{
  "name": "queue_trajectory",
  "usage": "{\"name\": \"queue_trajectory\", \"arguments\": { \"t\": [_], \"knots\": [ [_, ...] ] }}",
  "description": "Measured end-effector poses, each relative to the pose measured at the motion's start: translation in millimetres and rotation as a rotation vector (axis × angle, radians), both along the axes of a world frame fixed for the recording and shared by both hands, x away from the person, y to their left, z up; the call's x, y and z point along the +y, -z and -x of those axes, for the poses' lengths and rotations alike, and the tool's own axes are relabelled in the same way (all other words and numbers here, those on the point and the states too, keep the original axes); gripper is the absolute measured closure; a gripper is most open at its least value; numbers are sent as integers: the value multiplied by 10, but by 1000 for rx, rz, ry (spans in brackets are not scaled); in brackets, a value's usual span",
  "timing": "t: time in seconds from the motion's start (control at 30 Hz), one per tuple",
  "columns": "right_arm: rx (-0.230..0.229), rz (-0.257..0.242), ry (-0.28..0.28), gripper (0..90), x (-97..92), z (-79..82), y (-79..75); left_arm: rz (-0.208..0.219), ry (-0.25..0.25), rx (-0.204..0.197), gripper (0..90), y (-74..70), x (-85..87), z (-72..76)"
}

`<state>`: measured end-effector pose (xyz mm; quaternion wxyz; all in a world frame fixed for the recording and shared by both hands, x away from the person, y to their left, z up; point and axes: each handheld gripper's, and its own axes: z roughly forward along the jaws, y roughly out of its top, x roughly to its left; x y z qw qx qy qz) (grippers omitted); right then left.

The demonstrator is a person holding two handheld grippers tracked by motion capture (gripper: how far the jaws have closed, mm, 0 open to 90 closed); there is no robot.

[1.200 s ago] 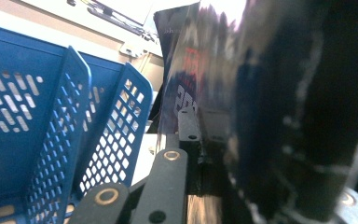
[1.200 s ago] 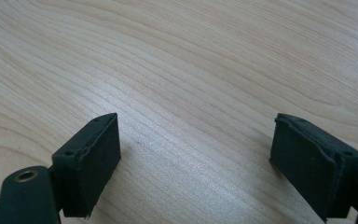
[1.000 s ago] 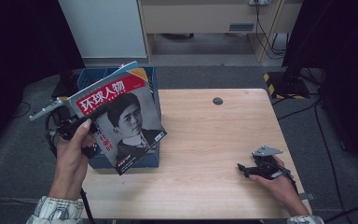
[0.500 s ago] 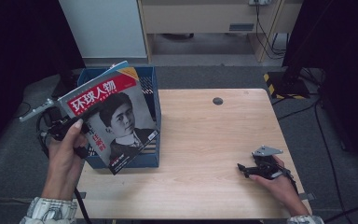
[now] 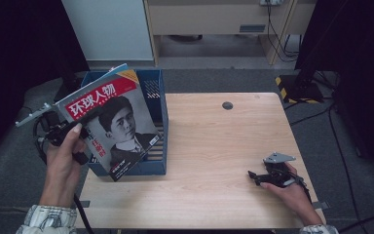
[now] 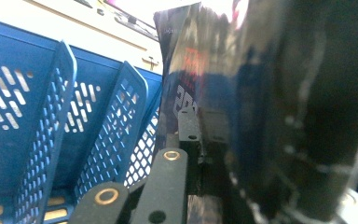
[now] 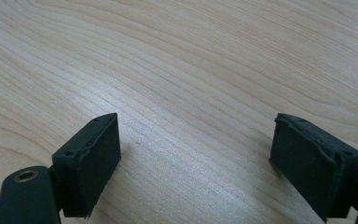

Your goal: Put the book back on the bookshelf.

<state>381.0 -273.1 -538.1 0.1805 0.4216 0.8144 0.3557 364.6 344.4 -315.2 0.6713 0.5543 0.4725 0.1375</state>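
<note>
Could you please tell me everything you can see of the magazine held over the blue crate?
The magazine is a glossy one: its cover carries a red banner with white Chinese characters above a black-and-white portrait, and shines with reflections in the left gripper view. It is closed, tilted, its lower corner down in front of the blue crate at the table's left edge. The left hand-held gripper clamps its left edge, with the person's thumb against the cover. Whether it touches the crate cannot be told.

The left hand (image 5: 63,156) holds the left gripper (image 5: 75,131) raised at the table's left edge, jaws clamped on a magazine (image 5: 114,122). The right hand (image 5: 292,192) rests the right gripper (image 7: 196,154) low, jaws spread wide.
</note>
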Motion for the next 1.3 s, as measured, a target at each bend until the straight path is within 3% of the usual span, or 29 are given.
{"name": "queue_trajectory", "arguments": {
  "t": [0.57,1.3],
  "knots": [
    [-2,0,10,156,-2,-5,3,17,-39,9,861,38,156,-5],
    [-2,0,10,156,-2,-5,3,16,-78,-7,861,-62,381,108]
  ]
}}
